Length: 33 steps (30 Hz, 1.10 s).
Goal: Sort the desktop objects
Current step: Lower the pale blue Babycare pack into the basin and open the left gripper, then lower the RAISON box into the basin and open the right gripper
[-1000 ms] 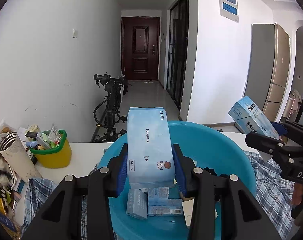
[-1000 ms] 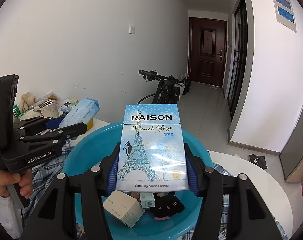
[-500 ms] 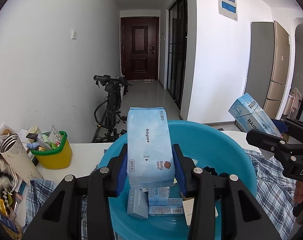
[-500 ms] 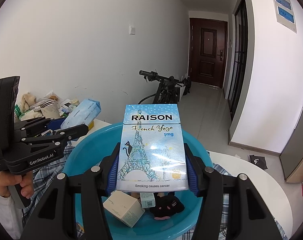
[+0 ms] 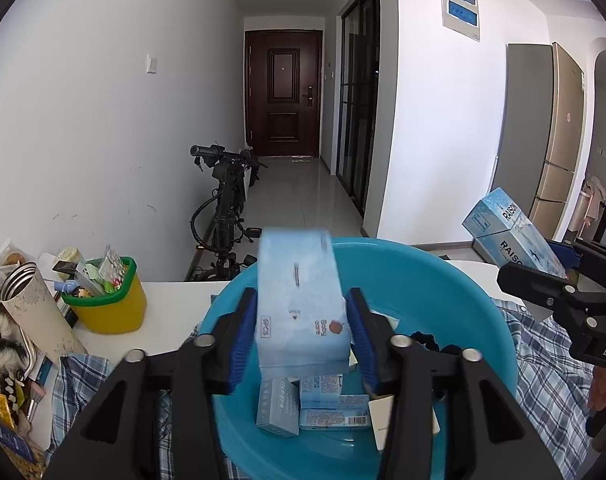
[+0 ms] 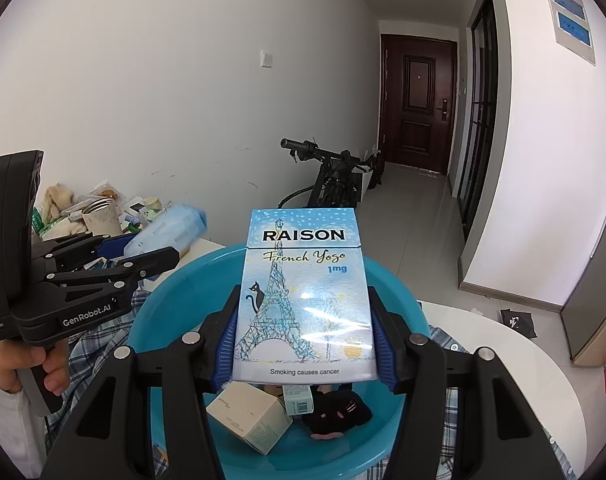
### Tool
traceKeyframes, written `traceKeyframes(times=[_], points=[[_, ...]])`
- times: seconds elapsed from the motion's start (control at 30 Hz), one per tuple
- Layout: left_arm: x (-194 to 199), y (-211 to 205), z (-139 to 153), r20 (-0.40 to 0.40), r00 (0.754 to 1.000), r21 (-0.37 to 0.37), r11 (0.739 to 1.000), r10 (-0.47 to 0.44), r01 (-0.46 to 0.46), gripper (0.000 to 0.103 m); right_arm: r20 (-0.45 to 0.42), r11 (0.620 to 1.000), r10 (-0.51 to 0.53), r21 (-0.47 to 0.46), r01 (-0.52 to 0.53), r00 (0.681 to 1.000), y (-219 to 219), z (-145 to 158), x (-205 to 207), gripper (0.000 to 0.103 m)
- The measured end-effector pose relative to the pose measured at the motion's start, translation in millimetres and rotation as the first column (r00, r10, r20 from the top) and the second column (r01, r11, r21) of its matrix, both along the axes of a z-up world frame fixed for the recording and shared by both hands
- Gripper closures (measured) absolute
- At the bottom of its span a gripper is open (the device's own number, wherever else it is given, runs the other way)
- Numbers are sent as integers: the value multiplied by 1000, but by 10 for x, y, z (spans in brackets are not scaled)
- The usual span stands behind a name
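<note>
A blue basin [image 5: 443, 280] sits on a checked cloth [image 5: 543, 360] on the white counter [image 5: 171, 308]. At its 9 o'clock stands a yellow tub [image 5: 115, 312] with a green rim, stuffed with small items, and beside that a metal-mouthed flask [image 5: 35, 312]. In the basin lie small pale-blue boxes [image 5: 299, 404], a cream box [image 6: 251, 416] and a black plush toy [image 6: 335, 412]. A bicycle [image 5: 227, 204] stands in the hallway at 12 o'clock.

The left gripper [image 5: 301, 330] has just been opening; the blurred pale-blue Babycare pack [image 5: 299, 304] sits between its fingers over the basin, tilted, with gaps at both pads. The right gripper [image 6: 305, 330] clamps a blue Raison carton [image 6: 303, 296], printed with an Eiffel tower and a black cat, upright above the basin.
</note>
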<state>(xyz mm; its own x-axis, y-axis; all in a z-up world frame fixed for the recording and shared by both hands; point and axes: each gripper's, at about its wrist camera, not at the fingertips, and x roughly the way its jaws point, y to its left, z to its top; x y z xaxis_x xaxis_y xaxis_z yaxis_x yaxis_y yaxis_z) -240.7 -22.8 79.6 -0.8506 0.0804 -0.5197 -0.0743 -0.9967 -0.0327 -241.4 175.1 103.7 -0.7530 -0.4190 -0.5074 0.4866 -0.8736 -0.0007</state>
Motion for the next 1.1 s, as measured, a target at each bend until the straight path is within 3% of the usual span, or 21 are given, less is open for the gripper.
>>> traceKeyframes(times=[0.03, 0.07, 0.23, 1.1], points=[[-4, -4, -1, 6, 1000, 1, 1000, 3, -3, 10, 0, 1000, 1, -1, -1, 1000, 8, -2, -4, 48], [-2, -3, -1, 2, 1000, -5, 1000, 13, -13, 0, 0, 1000, 0, -2, 0, 1000, 0, -3, -2, 48], [20, 15, -10, 4, 998, -48, 997, 56, -56, 0, 1, 1000, -4, -4, 4, 1000, -7, -8, 2, 48], [4, -2, 17, 25, 996, -54, 995, 86, -85, 0, 10, 1000, 7, 2, -7, 1000, -27, -46, -22, 48]])
